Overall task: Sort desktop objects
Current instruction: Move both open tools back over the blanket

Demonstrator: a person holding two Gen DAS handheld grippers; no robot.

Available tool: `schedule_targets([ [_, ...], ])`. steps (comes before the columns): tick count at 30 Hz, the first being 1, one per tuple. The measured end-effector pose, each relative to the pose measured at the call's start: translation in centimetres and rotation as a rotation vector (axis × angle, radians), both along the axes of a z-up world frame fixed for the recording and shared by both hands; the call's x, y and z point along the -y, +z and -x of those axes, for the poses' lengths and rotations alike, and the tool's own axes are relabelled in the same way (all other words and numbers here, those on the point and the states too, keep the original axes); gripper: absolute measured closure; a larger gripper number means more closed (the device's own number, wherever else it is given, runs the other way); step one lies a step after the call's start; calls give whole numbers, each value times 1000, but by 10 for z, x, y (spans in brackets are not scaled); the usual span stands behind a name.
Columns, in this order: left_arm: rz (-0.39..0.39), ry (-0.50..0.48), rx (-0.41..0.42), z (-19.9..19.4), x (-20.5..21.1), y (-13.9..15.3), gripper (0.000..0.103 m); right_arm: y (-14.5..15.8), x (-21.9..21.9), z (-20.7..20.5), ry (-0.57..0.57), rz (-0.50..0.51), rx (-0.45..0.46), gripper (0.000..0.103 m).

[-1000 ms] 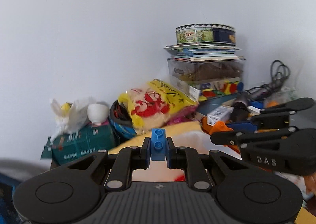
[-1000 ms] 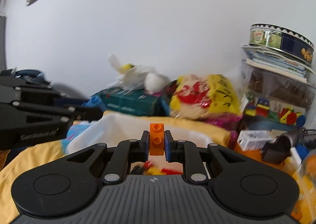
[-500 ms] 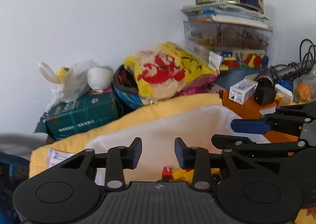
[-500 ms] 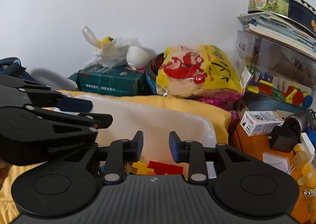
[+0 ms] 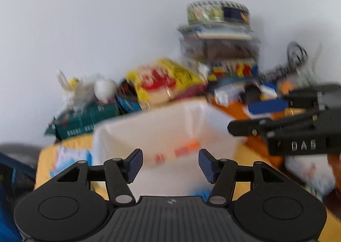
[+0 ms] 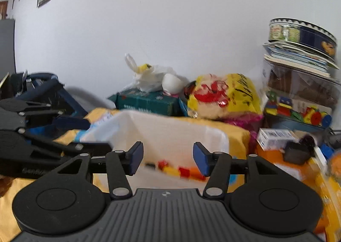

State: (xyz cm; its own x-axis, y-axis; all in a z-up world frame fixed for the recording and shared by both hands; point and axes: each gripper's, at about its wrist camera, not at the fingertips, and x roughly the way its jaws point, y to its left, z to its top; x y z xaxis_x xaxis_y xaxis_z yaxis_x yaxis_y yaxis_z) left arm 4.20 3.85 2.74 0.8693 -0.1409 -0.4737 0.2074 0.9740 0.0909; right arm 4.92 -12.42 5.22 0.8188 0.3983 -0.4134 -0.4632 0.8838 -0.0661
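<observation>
A white bin (image 5: 149, 118) (image 6: 170, 120) sits on a yellow cloth in front of both grippers. Small red, yellow and orange bricks (image 6: 181, 170) lie on its floor; in the left wrist view they are a blurred red-orange streak (image 5: 185, 149). My left gripper (image 5: 170, 164) hangs over the bin's near side, its jaws opening with nothing between them. My right gripper (image 6: 168, 157) is beside it over the same bin, jaws also opening and empty. Each gripper shows in the other's view: the right gripper (image 5: 240, 117) at the right edge, the left gripper (image 6: 99, 135) at the left edge.
Behind the bin stand a green box (image 6: 147, 101) with a white plastic bag (image 6: 149, 75) on it, a yellow snack bag (image 6: 226, 96), and a clear box of toys (image 6: 298, 96) under books and a round tin (image 6: 298, 32). An orange box (image 6: 283, 163), a small carton (image 6: 275, 137) and cables crowd the right.
A second ago the left gripper was shut on a blue brick and the right on an orange brick. Both bricks have left the jaws, which have spread wider over the bin.
</observation>
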Motion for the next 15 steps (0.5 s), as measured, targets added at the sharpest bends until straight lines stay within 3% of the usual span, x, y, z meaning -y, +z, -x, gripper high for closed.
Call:
schedule_targets([
  [4, -44, -18, -125, 19, 16, -45, 41, -39, 12, 17, -26, 78, -89, 47],
  [10, -58, -60, -235, 29, 31, -84, 41, -96, 22, 24, -15, 142, -276, 55],
  [15, -60, -38, -244, 16, 30, -88, 41, -103, 4, 18, 25, 192, -264, 62],
])
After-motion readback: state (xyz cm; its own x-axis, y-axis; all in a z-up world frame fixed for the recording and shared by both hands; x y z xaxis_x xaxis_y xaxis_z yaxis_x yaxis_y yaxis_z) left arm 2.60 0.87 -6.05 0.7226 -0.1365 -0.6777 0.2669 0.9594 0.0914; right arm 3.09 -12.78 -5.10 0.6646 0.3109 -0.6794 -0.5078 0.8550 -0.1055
